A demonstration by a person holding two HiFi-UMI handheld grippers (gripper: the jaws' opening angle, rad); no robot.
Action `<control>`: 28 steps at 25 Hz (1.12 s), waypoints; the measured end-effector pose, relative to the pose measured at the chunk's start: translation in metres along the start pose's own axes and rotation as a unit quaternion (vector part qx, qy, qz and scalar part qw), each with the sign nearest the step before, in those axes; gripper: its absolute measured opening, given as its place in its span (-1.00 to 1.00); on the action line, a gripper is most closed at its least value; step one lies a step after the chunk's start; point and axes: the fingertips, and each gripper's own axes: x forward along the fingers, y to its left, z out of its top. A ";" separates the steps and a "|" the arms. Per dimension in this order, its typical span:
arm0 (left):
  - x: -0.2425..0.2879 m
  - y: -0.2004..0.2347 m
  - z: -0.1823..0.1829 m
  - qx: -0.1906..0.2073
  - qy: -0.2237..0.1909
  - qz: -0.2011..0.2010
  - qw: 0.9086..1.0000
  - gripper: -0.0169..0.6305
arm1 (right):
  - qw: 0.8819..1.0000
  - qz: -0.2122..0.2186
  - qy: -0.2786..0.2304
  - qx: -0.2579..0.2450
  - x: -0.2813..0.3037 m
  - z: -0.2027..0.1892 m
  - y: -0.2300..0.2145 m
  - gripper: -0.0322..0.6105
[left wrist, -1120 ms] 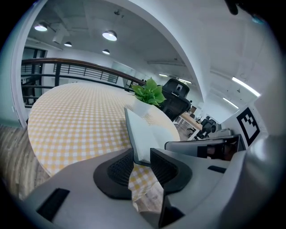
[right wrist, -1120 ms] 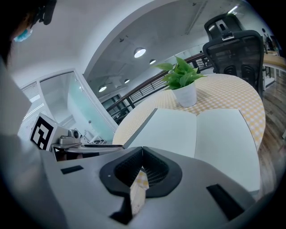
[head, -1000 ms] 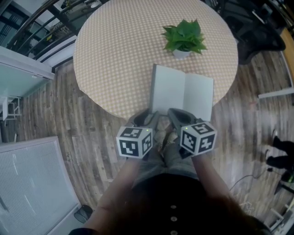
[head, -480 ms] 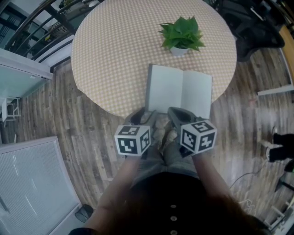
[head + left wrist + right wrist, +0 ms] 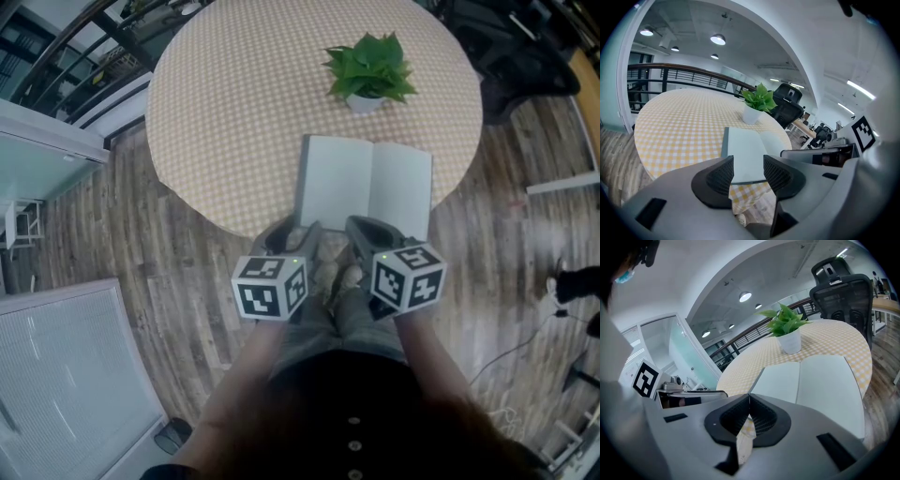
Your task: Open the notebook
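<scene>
The notebook [image 5: 366, 183] lies open and flat on the checked table [image 5: 234, 112], just this side of the potted plant [image 5: 368, 73]. The left gripper [image 5: 748, 165] has just been opening its jaws. They stand apart and press on nothing. The right gripper [image 5: 749, 401] has its jaws together, empty. The job looks done, so pull both back gently and don't bump the pages.

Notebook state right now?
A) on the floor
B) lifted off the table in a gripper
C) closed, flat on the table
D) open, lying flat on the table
D: the notebook lies spread flat with both pages showing, on the checkered table just in front of the potted plant.
</scene>
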 end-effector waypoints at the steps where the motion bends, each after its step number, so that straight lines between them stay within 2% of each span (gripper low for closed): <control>1: -0.001 -0.003 0.003 0.002 -0.005 -0.004 1.000 -0.36 | 1.000 0.002 -0.002 -0.002 -0.001 0.001 0.000 -0.87; 6: -0.006 -0.022 0.023 0.027 -0.028 -0.026 0.999 -0.36 | 1.000 0.003 -0.017 -0.008 -0.013 0.012 0.002 -0.87; 14: -0.016 -0.065 0.058 0.059 -0.068 -0.091 0.992 -0.38 | 0.998 0.002 -0.068 -0.008 -0.041 0.051 0.004 -0.87; 23: -0.017 -0.113 0.080 0.096 -0.087 -0.153 0.980 -0.76 | 0.994 -0.003 -0.107 -0.021 -0.075 0.078 0.000 -0.87; 28: -0.013 -0.132 0.089 0.100 -0.093 -0.183 0.973 -0.88 | 0.992 -0.014 -0.122 -0.019 -0.093 0.084 -0.007 -0.87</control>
